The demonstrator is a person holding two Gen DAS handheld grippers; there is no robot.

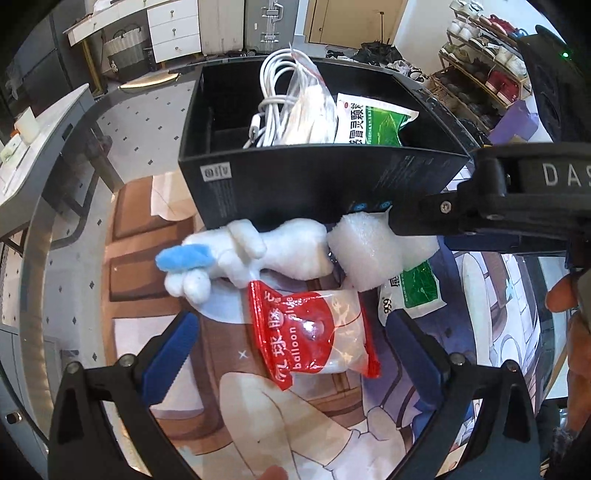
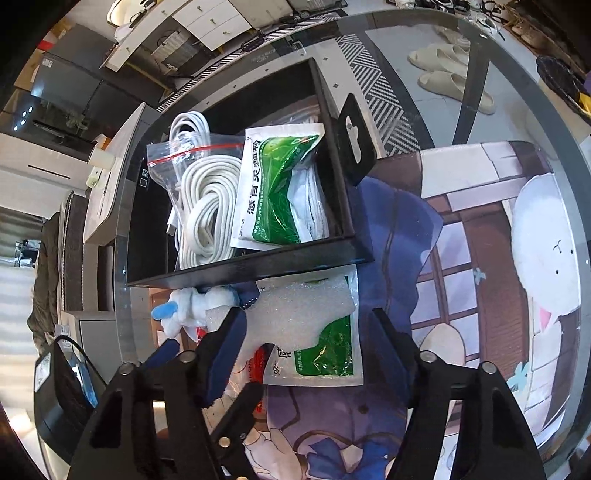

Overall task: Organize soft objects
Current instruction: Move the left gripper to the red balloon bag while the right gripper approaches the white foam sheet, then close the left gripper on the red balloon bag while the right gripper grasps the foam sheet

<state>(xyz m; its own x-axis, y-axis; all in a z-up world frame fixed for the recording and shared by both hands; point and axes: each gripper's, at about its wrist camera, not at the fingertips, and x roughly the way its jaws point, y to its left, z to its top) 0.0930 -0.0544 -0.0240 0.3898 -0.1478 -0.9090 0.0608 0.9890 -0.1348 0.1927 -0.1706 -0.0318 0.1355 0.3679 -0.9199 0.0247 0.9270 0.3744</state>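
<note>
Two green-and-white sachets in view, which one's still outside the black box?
The sachet on the mat, half under the white foam piece. The other sachet stands inside the box beside the cable.

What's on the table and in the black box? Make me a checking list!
Surface: glass table with a cartoon mat.
Job's things: white plush toy, foam block, balloon glue bag, green sachet outside the black box.
Clutter: nothing seen.
Grippers: left gripper open around the bag; right gripper astride the foam, not pressing.
Cables: white cable, bagged, in box.
Surroundings: slippers, drawers.
</note>
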